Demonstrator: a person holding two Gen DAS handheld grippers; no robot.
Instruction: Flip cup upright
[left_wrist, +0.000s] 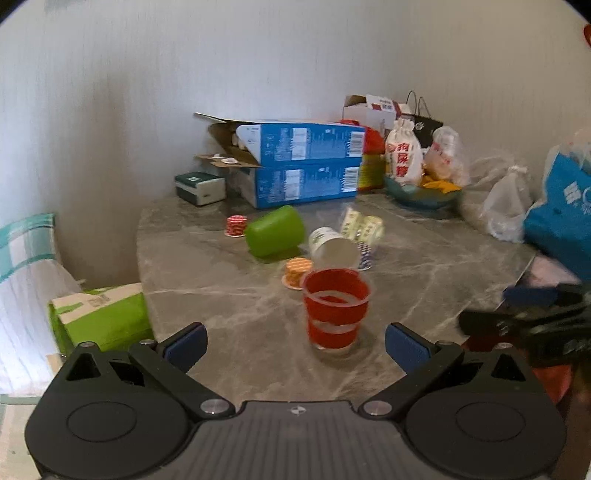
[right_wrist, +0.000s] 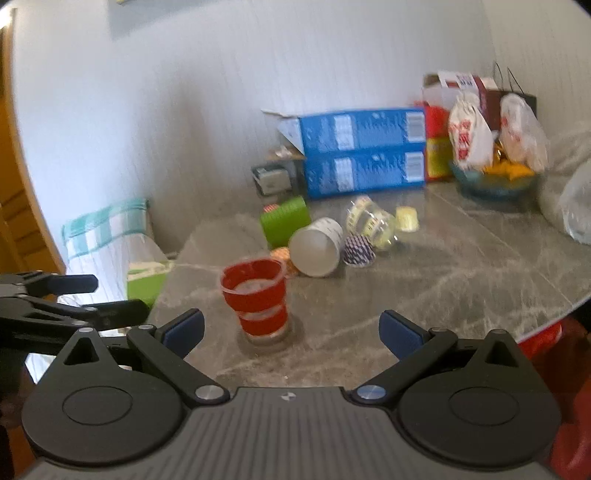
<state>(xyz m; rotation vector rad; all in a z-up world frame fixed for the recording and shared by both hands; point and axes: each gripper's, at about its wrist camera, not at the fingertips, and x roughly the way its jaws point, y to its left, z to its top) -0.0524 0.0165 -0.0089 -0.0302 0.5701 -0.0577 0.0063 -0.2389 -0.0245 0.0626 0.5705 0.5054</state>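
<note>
A red cup with clear bands (left_wrist: 335, 308) stands upright on the grey marble table (left_wrist: 221, 266); it also shows in the right wrist view (right_wrist: 258, 299). Behind it a green cup (left_wrist: 275, 230) (right_wrist: 285, 221), a white paper cup (left_wrist: 332, 247) (right_wrist: 317, 246) and a clear patterned cup (left_wrist: 360, 223) (right_wrist: 371, 223) lie on their sides. My left gripper (left_wrist: 295, 347) is open and empty, just short of the red cup. My right gripper (right_wrist: 291, 334) is open and empty, the red cup ahead to its left.
Small foil-lidded cups (left_wrist: 297, 271) (right_wrist: 358, 251) sit among the cups. Blue boxes (left_wrist: 303, 166) (right_wrist: 362, 155), a bowl of snacks (left_wrist: 421, 192) (right_wrist: 495, 181) and bags (left_wrist: 561, 206) line the back. A green packet (left_wrist: 103, 317) lies off the table's left edge.
</note>
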